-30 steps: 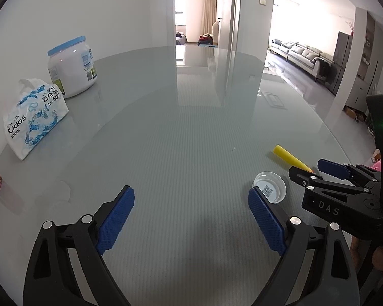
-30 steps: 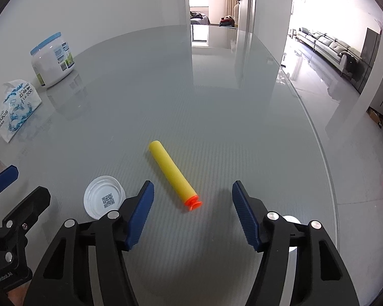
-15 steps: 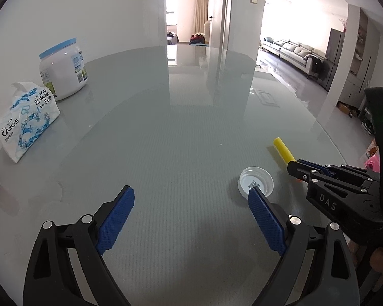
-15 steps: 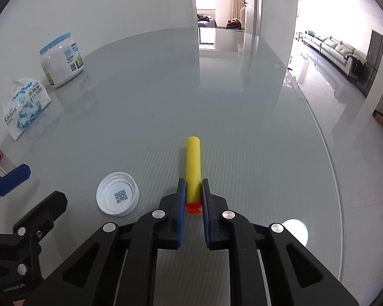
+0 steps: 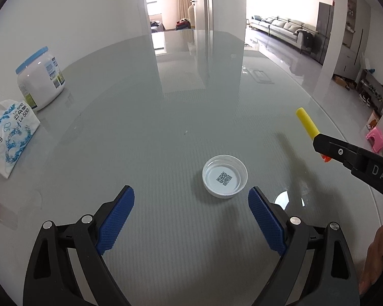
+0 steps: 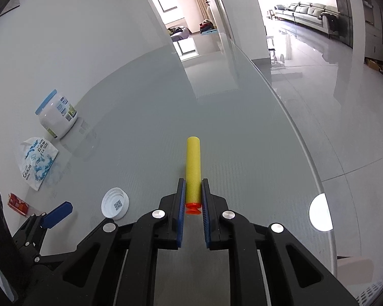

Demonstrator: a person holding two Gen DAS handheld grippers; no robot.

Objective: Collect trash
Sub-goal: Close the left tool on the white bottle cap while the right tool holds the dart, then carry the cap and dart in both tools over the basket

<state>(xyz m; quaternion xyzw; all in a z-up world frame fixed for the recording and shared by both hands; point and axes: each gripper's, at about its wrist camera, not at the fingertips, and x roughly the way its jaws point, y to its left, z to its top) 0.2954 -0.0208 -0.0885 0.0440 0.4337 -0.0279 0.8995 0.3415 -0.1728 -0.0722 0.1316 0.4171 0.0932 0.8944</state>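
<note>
Since a second ago our right claw (image 6: pixel 192 199) has closed on the yellow foam dart with an orange tip (image 6: pixel 193 170) and lifted it off the grey glass desk (image 6: pixel 145 132). Our claw tilts down and has rolled sideways. The dart points straight ahead, orange tip toward us. Our left claw (image 5: pixel 191 204) has moved closer to the white round plastic lid (image 5: pixel 225 177); its jaws stand wide and empty. The right claw's side reads "DAS".

The tissue pack (image 5: pixel 9 137) reads "udos" and "500", the right hand-held gripper (image 5: pixel 316 141) "DAS", the white lid (image 5: pixel 225 177) a QR code.
</note>
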